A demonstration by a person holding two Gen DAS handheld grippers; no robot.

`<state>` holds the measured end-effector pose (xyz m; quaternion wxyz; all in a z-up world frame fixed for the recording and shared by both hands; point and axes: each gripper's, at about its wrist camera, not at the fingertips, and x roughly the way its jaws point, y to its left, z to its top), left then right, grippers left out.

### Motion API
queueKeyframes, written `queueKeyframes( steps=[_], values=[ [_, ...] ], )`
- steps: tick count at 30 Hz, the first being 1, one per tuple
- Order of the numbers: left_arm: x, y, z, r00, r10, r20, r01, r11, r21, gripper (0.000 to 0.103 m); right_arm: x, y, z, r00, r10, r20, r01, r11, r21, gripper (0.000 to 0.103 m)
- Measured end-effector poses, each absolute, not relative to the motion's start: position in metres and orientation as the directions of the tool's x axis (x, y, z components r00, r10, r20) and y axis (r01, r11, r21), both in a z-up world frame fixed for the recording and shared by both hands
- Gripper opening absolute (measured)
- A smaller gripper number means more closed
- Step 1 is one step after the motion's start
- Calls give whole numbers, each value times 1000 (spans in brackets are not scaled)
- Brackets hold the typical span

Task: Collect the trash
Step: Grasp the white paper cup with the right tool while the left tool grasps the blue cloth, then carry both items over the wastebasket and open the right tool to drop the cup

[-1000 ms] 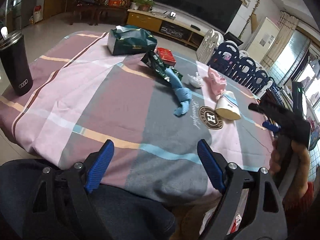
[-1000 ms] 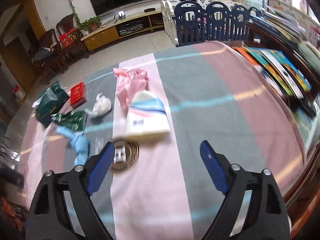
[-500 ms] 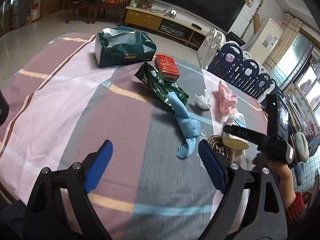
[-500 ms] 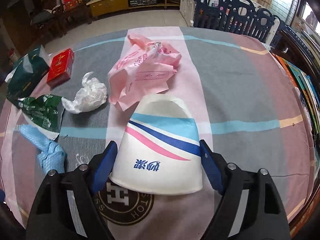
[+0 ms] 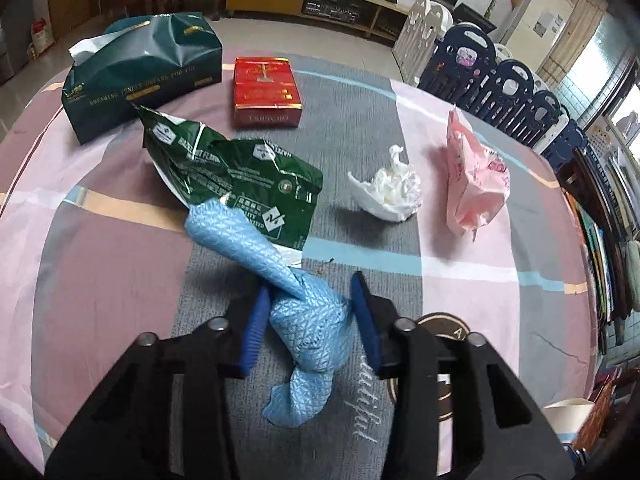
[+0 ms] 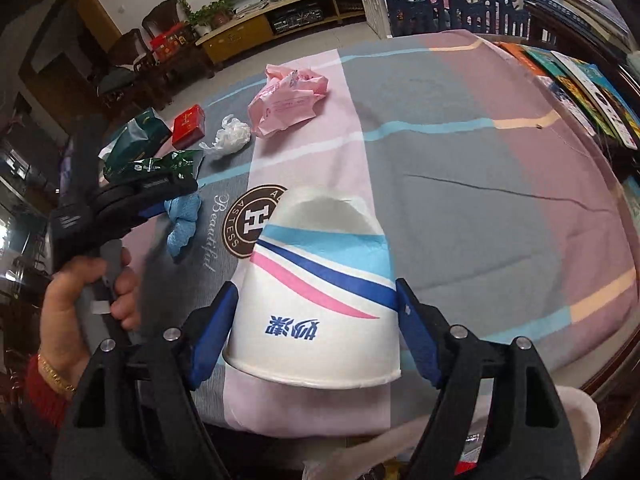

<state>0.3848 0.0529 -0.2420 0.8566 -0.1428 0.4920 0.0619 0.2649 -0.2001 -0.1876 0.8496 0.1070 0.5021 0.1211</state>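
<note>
A twisted blue cloth [image 5: 308, 332] lies on the striped tablecloth [image 5: 100, 280], one end tucked under a torn green snack wrapper [image 5: 240, 176]. My left gripper [image 5: 310, 292] is closing on the cloth, and both blue pads touch its bunched middle. In the right wrist view a hand holds that gripper [image 6: 160, 204] over the cloth [image 6: 182, 220]. My right gripper [image 6: 316, 292] is shut on a white paper cup [image 6: 320, 320] with blue and pink stripes. The cup is upside down, tilted, and just above the table's near edge. Its rim [image 5: 568, 420] shows at the lower right of the left wrist view.
On the table lie a crumpled white wad [image 5: 392, 192], a pink plastic bag [image 5: 476, 184], a red box [image 5: 266, 92] and a dark green tissue pack [image 5: 144, 76]. Books [image 6: 580, 88] line the right edge. Dark blue chairs [image 5: 508, 92] stand beyond the table.
My left gripper has moved forward over the table to the blue cloth and its jaws have narrowed around it. My right gripper has gripped the cup and drawn it back to the near edge.
</note>
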Motion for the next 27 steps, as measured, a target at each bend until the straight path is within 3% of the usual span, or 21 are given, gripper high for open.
queueKeyframes(
  steps=[1,4,13,19,27],
  values=[
    [381,52,-242,523,-26,-852,-240,954,-177,27,258,-203,-185,477,310,-822,-92,948,304,77],
    [366,50,-233,543,-25,-839,-211,963,-165,18,244,-207,-177,503,294,-813,-91,953,289,77],
    [252,64,-157,667,50,-743,-282,940,-190,18,204,-205,-131,589,247,-769,-122,968,217,77],
    [182,43,-93,747,88,-660,-225,966,-126,18,166,-216,-94,639,261,-723,-143,965,222,77],
    [109,9,-41,810,43,-585,-131,985,-109,18,121,-239,-58,690,245,-681,-141,969,205,77]
  ],
)
